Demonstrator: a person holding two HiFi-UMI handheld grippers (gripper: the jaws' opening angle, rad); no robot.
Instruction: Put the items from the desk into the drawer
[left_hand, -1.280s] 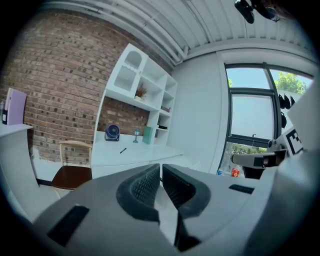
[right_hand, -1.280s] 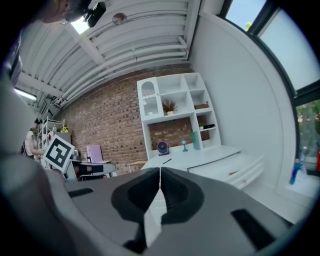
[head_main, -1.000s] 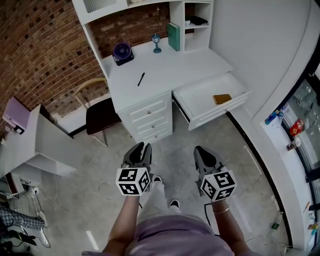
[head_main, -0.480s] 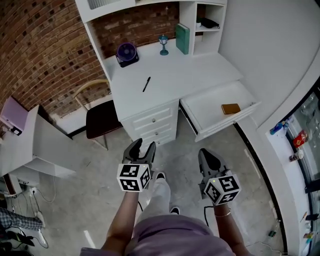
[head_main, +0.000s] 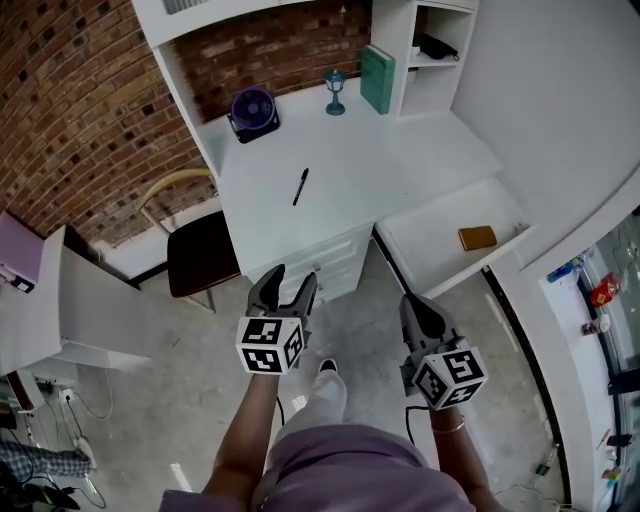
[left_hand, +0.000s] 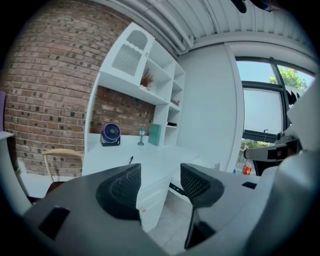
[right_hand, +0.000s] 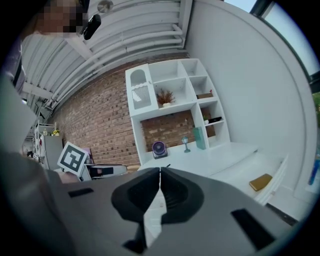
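Observation:
A black pen (head_main: 300, 186) lies alone on the white desk (head_main: 400, 150); it also shows as a thin pen (left_hand: 130, 160) in the left gripper view. At the desk's back stand a purple fan (head_main: 254, 109), a small blue lamp (head_main: 335, 92) and a green book (head_main: 377, 78). The open drawer (head_main: 440, 262) at the right holds a flat brown item (head_main: 477, 238). My left gripper (head_main: 283, 292) hangs in front of the desk, its jaws just opened wide with nothing between them. My right gripper (head_main: 417, 310) is shut and empty, short of the drawer.
A wooden chair (head_main: 195, 240) with a dark seat stands left of the desk. A low white table (head_main: 80, 300) is further left. Bottles (head_main: 600, 290) sit along the window ledge at the right. The desk's closed drawers (head_main: 335, 262) face me.
Both grippers have come closer to the desk, which now sits nearer in the head view. The left jaws have spread from nearly closed to wide apart. The right jaws stay shut.

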